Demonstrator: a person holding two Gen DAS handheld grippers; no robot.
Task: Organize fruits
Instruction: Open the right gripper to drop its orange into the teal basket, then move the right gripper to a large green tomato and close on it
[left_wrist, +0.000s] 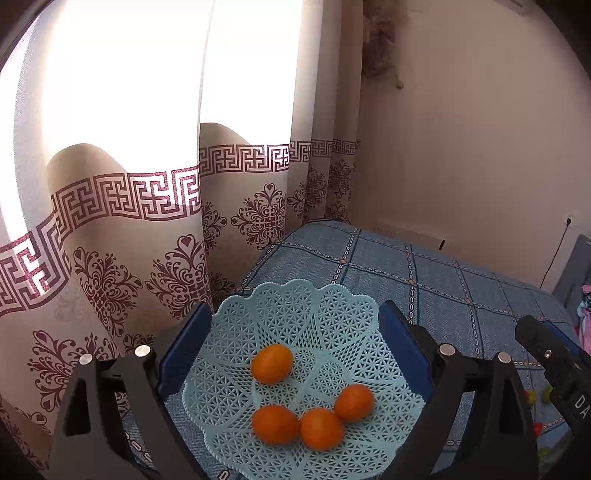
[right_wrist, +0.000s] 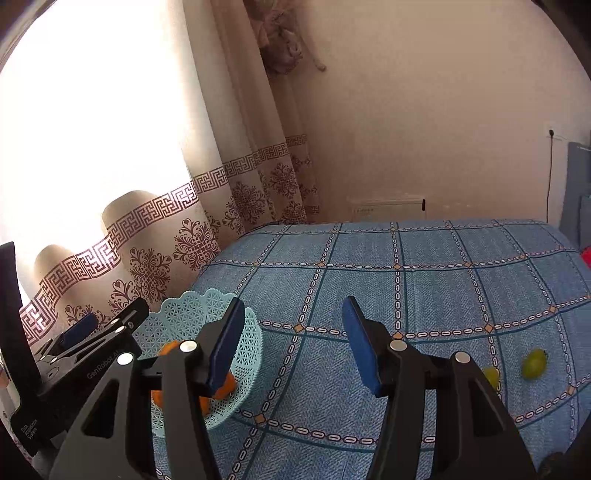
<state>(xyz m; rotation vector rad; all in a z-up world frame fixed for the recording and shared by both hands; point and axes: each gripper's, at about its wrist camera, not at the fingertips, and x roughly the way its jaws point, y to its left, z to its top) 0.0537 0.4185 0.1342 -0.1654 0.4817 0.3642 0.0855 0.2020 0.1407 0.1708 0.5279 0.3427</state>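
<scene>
A light blue lattice basket (left_wrist: 332, 317) sits on the blue checked cloth and holds several orange fruits (left_wrist: 272, 363). My left gripper (left_wrist: 295, 325) hangs open above the basket, one blue pad on each side of it, gripping nothing. In the right wrist view the same basket (right_wrist: 192, 314) lies at the lower left, half hidden by my left finger. My right gripper (right_wrist: 291, 343) is open over bare cloth with nothing between its fingers. Two green fruits (right_wrist: 534, 363) lie on the cloth to its right; one is partly hidden behind the right finger.
The blue checked cloth (left_wrist: 443, 288) covers a table that ends near a patterned curtain (left_wrist: 110, 258) on the left and a wall behind. Small red and green fruits (left_wrist: 532, 397) show at the right edge. A cable (right_wrist: 549, 177) hangs from a wall socket.
</scene>
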